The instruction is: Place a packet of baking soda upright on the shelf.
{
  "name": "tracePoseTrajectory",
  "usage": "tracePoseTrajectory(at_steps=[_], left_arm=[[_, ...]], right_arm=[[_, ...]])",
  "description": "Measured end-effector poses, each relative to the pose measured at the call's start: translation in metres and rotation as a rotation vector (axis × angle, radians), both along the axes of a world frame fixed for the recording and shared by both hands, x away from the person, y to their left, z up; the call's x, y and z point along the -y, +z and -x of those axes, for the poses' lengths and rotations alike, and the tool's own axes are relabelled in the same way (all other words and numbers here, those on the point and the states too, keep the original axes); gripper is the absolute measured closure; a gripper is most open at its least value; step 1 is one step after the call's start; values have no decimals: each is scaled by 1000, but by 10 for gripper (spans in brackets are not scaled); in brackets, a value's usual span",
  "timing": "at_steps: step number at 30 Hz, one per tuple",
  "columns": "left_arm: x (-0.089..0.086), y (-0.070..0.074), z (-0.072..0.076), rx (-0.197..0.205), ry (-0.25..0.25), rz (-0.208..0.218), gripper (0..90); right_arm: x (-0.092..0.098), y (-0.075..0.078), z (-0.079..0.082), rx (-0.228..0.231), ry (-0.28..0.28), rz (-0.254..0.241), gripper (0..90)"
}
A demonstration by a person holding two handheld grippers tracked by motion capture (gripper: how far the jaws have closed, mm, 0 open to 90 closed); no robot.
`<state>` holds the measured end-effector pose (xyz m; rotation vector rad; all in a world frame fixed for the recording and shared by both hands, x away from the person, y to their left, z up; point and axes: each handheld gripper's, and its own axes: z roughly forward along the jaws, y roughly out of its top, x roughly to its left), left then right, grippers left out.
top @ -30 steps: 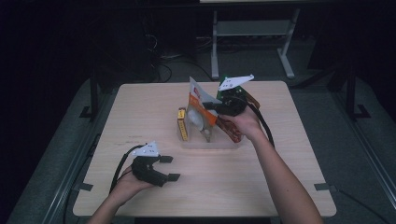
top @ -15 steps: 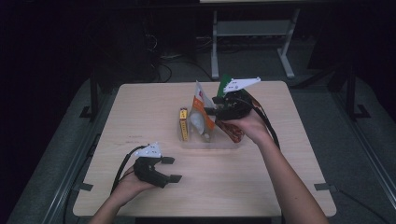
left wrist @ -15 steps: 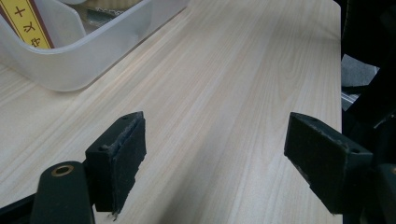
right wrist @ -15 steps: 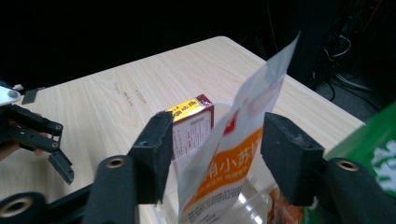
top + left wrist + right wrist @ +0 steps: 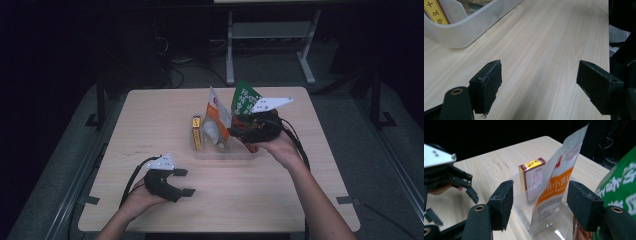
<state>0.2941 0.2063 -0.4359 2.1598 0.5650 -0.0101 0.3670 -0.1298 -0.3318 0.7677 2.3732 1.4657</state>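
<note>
In the high view the right gripper (image 5: 235,134) sits right of centre, held in a hand (image 5: 280,147) that reaches in from the lower right. Its jaws have just been opening and now stand apart. In the right gripper view the orange and white pouch (image 5: 556,182) stands upright in the gap between them, with clear space on either side, so neither pad presses on it: the pouch is released.

The pouch stands in a clear plastic tray (image 5: 220,152) at the middle of the table (image 5: 150,115) in the high view, tilted a little. Just left of it in the tray stands a small yellow and red box (image 5: 197,132); in the right gripper view that box (image 5: 531,178) shows behind the pouch, centre frame. A green packet (image 5: 244,100) rises at the right of the pouch, behind the gripper, and fills the right edge of the right gripper view (image 5: 619,195).

The left gripper (image 5: 184,182) lies low in the lower left of the high view, held by a hand (image 5: 137,200) on the table, well apart from the tray. In the left gripper view its jaws gape wide over bare wood with nothing between them, and a corner of the tray (image 5: 461,32) shows in the upper left.
</note>
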Motion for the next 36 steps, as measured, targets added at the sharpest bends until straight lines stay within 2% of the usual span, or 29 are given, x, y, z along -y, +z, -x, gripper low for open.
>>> tracePoseTrajectory(at_steps=[3, 6, 12, 20, 23, 29, 36], left_arm=[[1, -2, 1, -1, 3, 9, 200], [1, -2, 1, 3, -6, -3, 199], [2, -4, 1, 16, -17, -20, 199], [5, -6, 3, 27, -22, -45, 199], [6, -7, 3, 28, -30, -67, 199], [10, -11, 5, 40, -78, -124, 199], [14, -14, 8, 48, -111, -155, 199]], right_arm=[[6, -6, 8, -2, 1, -5, 361], [11, -13, 17, -10, 2, 0, 354], [23, -29, 33, -24, 14, 35, 335], [32, -59, 52, -77, 52, 80, 317], [34, -68, 60, -104, 75, 104, 309], [38, -89, 75, -154, 111, 154, 306], [37, -99, 78, -186, 132, 191, 305]])
